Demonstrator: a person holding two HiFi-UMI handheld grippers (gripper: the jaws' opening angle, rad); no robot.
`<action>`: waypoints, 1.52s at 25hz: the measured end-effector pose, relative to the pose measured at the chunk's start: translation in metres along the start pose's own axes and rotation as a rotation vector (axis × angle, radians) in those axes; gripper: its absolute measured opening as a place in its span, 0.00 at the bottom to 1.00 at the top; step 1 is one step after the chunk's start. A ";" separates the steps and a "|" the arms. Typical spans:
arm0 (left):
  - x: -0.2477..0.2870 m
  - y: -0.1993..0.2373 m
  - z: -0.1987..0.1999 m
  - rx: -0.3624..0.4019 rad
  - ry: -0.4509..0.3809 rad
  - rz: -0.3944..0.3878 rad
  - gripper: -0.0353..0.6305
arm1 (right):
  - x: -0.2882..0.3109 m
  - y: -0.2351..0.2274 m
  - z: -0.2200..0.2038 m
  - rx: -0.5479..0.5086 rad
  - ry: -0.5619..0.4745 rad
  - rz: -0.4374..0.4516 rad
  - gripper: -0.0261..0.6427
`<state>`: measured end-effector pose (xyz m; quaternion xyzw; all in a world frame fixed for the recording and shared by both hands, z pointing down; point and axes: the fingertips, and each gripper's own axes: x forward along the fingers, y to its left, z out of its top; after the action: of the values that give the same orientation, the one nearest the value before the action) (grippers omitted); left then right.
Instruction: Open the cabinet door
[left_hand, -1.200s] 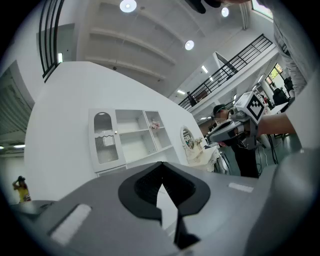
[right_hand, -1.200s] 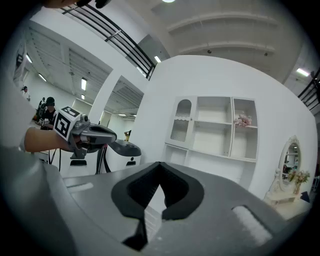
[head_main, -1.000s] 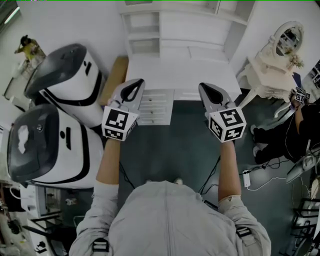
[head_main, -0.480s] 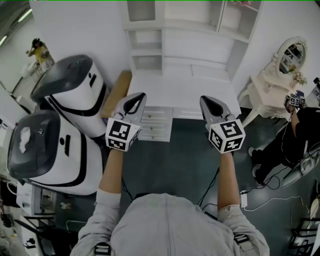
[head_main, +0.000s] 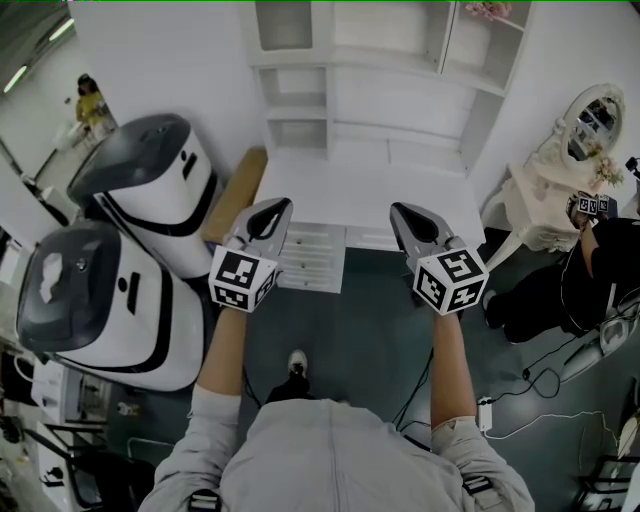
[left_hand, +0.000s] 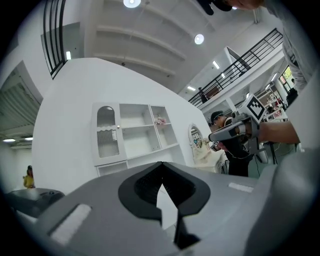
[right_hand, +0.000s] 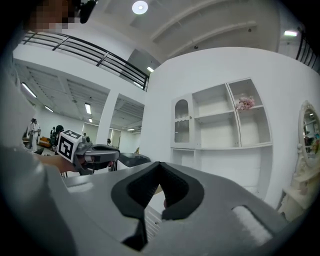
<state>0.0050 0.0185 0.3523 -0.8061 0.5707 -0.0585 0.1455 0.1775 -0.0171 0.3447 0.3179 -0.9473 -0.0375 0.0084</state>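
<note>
The white cabinet (head_main: 365, 110) stands ahead, with open shelves above a desk top and small drawers (head_main: 312, 256) below. Its arched glass door (left_hand: 106, 131) closes the upper left compartment and is shut; the same door (right_hand: 182, 121) shows in the right gripper view. My left gripper (head_main: 277, 206) and right gripper (head_main: 402, 212) are held level side by side, short of the desk edge and apart from the door. Both are shut with nothing between the jaws. The left gripper's tips (left_hand: 161, 166) and the right gripper's tips (right_hand: 159, 165) meet.
Two large white and dark grey pod-shaped machines (head_main: 140, 185) (head_main: 90, 300) stand at the left. A white vanity with an oval mirror (head_main: 585, 125) and a person in black (head_main: 590, 275) are at the right. Cables (head_main: 545, 375) lie on the dark floor.
The person has stepped toward the cabinet, a shoe now showing below. Both grippers have gone forward with them and stay shut. More of the upper shelves has come into view.
</note>
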 end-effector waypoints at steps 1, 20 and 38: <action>0.003 0.003 -0.002 -0.008 -0.003 0.002 0.08 | 0.003 -0.003 -0.002 0.005 0.001 0.003 0.04; 0.160 0.162 -0.036 0.022 -0.043 -0.024 0.08 | 0.192 -0.093 0.018 -0.036 0.002 -0.046 0.04; 0.284 0.288 -0.066 0.035 -0.064 -0.112 0.08 | 0.346 -0.149 0.028 -0.066 0.036 -0.072 0.04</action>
<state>-0.1748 -0.3467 0.3079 -0.8356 0.5184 -0.0507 0.1744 -0.0100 -0.3422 0.3024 0.3520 -0.9332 -0.0634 0.0346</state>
